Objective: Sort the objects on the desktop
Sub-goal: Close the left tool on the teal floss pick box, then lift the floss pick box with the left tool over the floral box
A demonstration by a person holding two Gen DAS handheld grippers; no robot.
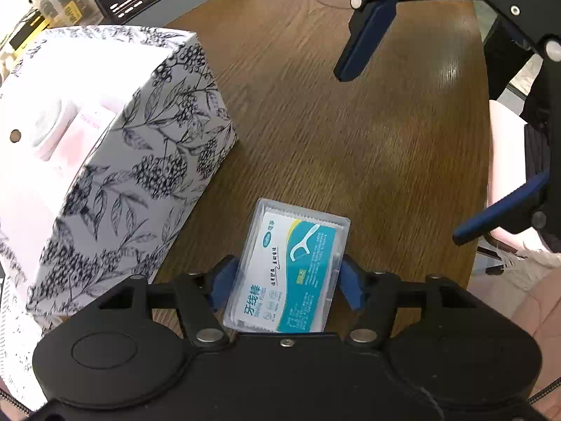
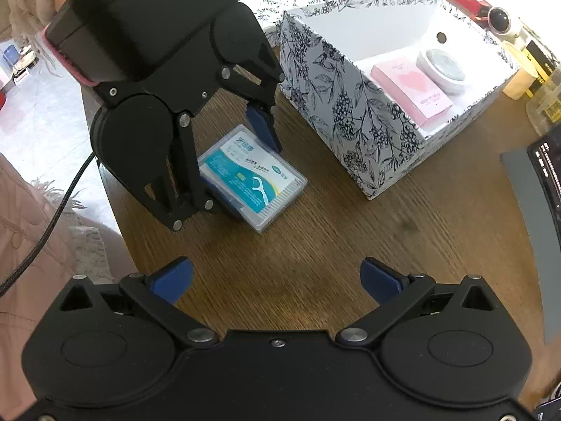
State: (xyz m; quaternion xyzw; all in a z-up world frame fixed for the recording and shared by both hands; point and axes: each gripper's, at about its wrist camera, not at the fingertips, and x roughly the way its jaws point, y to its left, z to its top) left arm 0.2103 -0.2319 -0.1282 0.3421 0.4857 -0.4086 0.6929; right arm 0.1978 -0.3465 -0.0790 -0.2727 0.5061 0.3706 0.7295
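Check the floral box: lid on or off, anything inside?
Open, lid off, not empty. The right wrist view looks straight into the floral box: a pink packet and a round white tin lie on its floor.

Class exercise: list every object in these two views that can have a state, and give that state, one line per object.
Left hand-held gripper: shut on the floss pick case.
Right hand-held gripper: open, holding nothing.
Floss pick case: lid closed, gripped on its sides, low over or on the table.
Patterned box: open, lid off.
Pink packet: lying inside the box.
Round tin: closed, inside the box.
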